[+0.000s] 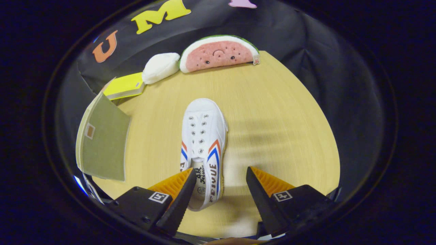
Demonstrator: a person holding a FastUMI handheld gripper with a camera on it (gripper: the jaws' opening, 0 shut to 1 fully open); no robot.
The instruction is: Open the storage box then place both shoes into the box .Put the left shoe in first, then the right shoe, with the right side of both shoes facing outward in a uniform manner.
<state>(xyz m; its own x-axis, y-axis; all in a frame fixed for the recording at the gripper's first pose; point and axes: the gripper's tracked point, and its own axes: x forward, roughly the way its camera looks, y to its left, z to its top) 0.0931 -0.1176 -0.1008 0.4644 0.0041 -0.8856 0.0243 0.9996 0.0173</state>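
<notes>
Storage box: one, its lid [102, 143] raised and standing at the left edge of the counter [272, 119], well to the left of the claw; the inside is hidden behind the lid.
Yellow block: one [124, 86], beyond the lid, beside one white plush [160, 67].
Watermelon plush: one [218, 53], at the counter's far edge.
Shoe: one white shoe [203, 149] lies toe away, its heel between the fingers and nearest the left one; I cannot tell if that finger touches it.
Claw: one [221, 185], spread wide, holding nothing.
Risk, grip: the shoe sits off-centre, so closing now would likely push it sideways or pinch only the soft collar.
Risk, order: I cannot tell which foot this shoe is for; a wrong pick spoils the order.
Risk, lid: a swing leftward could knock the lid.
</notes>
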